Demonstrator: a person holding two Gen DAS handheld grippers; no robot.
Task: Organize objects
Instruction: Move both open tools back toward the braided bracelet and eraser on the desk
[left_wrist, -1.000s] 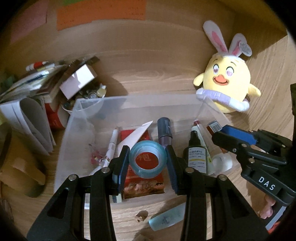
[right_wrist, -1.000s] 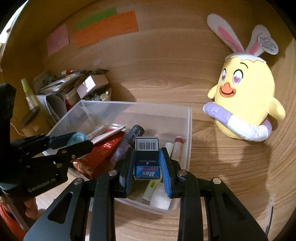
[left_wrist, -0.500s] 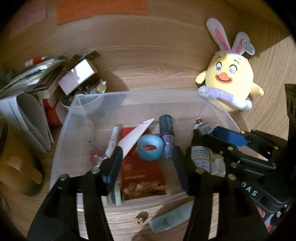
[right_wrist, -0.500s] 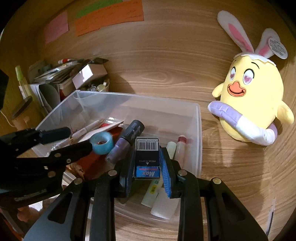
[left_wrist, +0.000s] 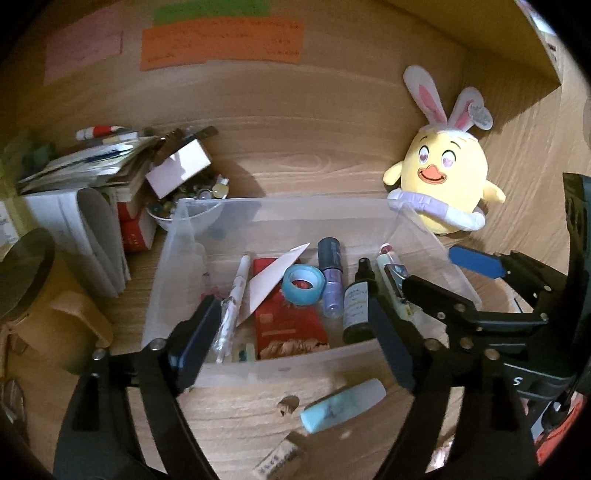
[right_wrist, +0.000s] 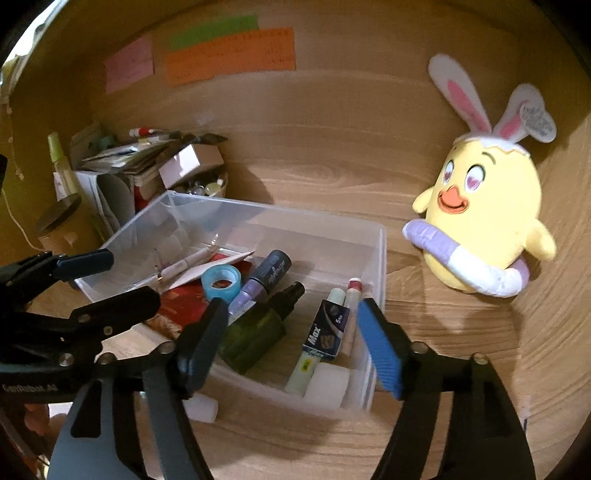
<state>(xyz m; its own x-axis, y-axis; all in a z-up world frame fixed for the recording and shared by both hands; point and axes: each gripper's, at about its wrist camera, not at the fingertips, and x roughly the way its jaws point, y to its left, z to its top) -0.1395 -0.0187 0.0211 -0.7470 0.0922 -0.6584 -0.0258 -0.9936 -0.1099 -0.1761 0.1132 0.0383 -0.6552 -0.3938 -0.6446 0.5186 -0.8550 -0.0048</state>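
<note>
1. The left gripper (left_wrist: 291, 339) is spread wide with nothing between its fingers, poised over the near wall of the clear plastic bin (left_wrist: 280, 210); in the right wrist view it enters from 9 o'clock (right_wrist: 96, 280)
2. The right gripper (right_wrist: 291, 343) is likewise spread wide and holds nothing, hanging above the bin's near right corner; the left wrist view shows it coming in from 3 o'clock (left_wrist: 439, 277)
3. The blue tape roll (left_wrist: 303, 285) lies inside the bin on a red packet (left_wrist: 288, 321), just beside a purple tube with a dark cap (left_wrist: 330, 277) at its 3 o'clock
4. The staple box (right_wrist: 325, 334), dark blue and marked "Max", lies in the bin's right end on top of pale tubes (right_wrist: 345, 306), at 3 o'clock from a dark green spray bottle (right_wrist: 258, 328)
5. A white pen (left_wrist: 232, 299) and a folded white paper (left_wrist: 273, 277) lie left of the tape, toward 9 o'clock
6. On the wooden desk (left_wrist: 236, 402) in front of the bin, at 6 o'clock, rests a light blue tube (left_wrist: 341, 404)
7. A yellow chick plush with bunny ears (right_wrist: 484, 218) stands at 2 o'clock from the bin, apart from it
8. A stack of papers and boxes (left_wrist: 96, 173) sits at 10 o'clock, against the wall
</note>
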